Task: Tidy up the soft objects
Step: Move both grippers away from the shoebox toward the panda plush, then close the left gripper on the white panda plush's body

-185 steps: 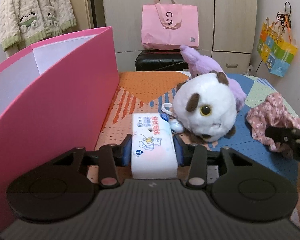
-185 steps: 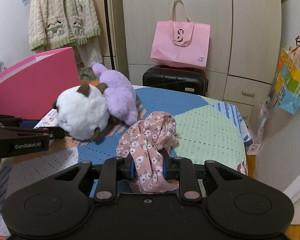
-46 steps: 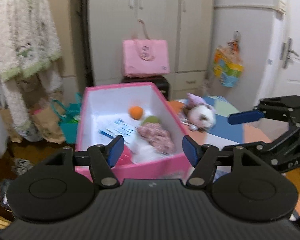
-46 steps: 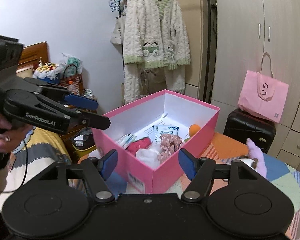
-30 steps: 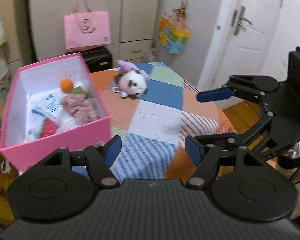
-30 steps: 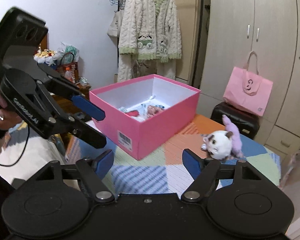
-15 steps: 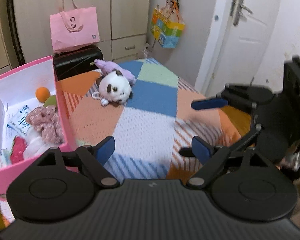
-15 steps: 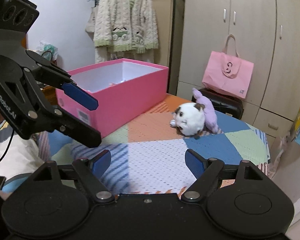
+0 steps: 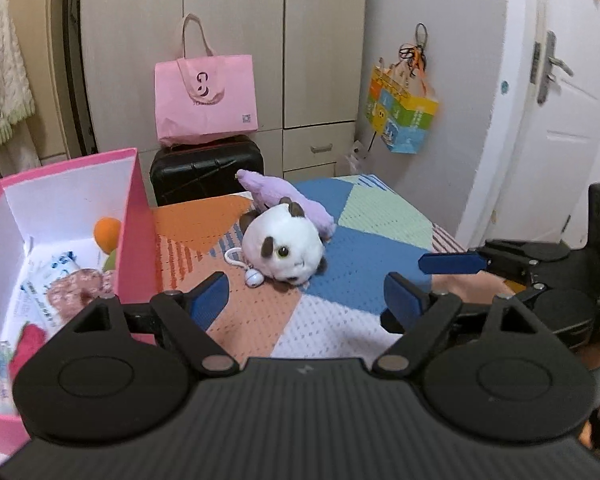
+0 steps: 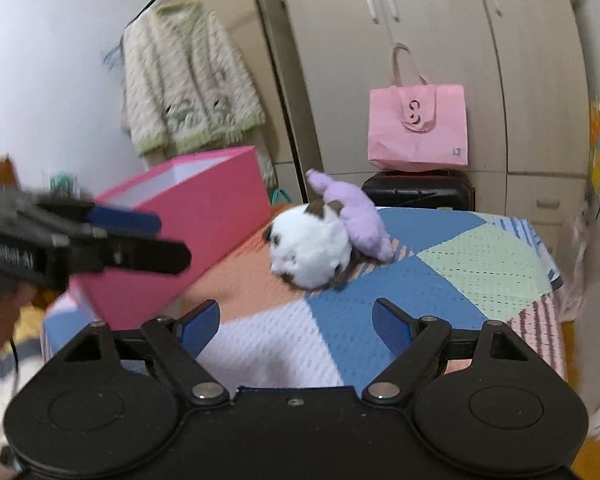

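Table (image 9: 332,336) with the patchwork cover takes most of both views. Pink box (image 9: 138,220) sits at its left end, open top, already loaded: floral cloth (image 9: 78,286), a tissue pack (image 9: 60,266) with blue print I can't read, an orange ball (image 9: 107,232), something red (image 9: 28,340) in the near corner. Six seconds back the tissue pack was clamped in the left gripper and the floral cloth in the right, both down on the table; now both lie in the box.

Pink tote bag (image 10: 418,128) stands on a black suitcase (image 10: 418,192) behind the table; its logo reads like a "G" or "9" over a small smile, can't tell which. Small label square at the tote's lower corner, too small to read.

White plush (image 9: 284,248) with brown patches lies on the table right of the box, touching a purple plush (image 9: 288,196) behind it. Neither is in the box, neither has moved.

Left gripper (image 9: 306,296): fingers wide apart, nothing between them, aimed at the white plush. Its side carries white lettering in the right-wrist view, blurred, unreadable here. Right gripper (image 10: 296,320): fingers wide apart too, empty, well short of the plush. Both were up over the box a second and a half ago; now low at table level.
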